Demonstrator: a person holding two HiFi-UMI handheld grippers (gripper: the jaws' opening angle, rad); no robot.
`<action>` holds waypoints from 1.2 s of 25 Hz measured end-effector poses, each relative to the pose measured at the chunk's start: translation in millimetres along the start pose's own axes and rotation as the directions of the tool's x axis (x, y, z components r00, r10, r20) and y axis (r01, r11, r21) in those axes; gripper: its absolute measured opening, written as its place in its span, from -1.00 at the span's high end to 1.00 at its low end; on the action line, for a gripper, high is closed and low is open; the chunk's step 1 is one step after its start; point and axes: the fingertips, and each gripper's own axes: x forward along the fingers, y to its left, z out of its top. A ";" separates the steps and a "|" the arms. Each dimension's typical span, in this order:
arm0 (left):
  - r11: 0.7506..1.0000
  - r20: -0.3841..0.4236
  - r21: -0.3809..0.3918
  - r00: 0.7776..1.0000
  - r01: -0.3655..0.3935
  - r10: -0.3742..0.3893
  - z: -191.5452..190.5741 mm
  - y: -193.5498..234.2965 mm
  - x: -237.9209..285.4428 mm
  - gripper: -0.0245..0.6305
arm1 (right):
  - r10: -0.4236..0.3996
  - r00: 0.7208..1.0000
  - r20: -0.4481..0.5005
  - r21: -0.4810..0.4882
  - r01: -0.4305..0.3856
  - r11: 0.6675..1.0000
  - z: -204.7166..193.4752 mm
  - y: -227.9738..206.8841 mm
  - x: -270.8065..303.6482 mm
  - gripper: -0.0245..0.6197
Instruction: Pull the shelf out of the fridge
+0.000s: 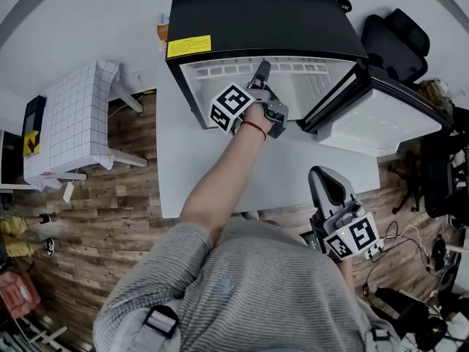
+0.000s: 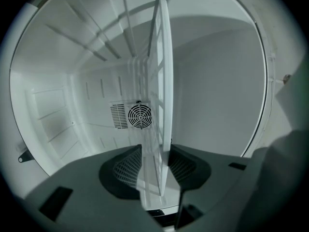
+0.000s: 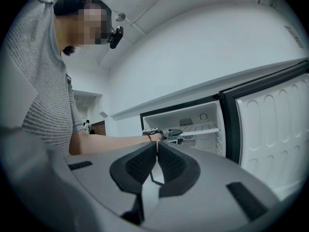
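The black mini fridge [image 1: 256, 13] stands open on a white table, and its white grid shelf [image 1: 220, 70] sits inside near the top. My left gripper [image 1: 261, 68] reaches level into the fridge at the shelf's front edge. In the left gripper view the shelf [image 2: 164, 81] runs edge-on between my left gripper's [image 2: 157, 166] jaws, which stand wide; the rim lies close to the right pad [image 2: 186, 163], with a gap on the other side. My right gripper [image 3: 157, 146] hangs back, shut and empty, and looks at the shelf [image 3: 205, 128] and left gripper [image 3: 176, 133].
The fridge door [image 1: 381, 116] is swung out to the right. A round fan vent [image 2: 140, 115] sits in the fridge's back wall. The white table [image 1: 220, 167] extends in front of the fridge. A checkered side table [image 1: 73, 116] stands left; black chair [image 1: 396, 35] at right.
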 end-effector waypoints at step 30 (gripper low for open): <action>1.000 0.106 0.013 0.994 0.023 -0.025 23.3 -5.2 37.3 0.78 | -0.033 0.999 -0.038 0.003 0.033 0.999 -8.2 -16.1 -2.9 0.88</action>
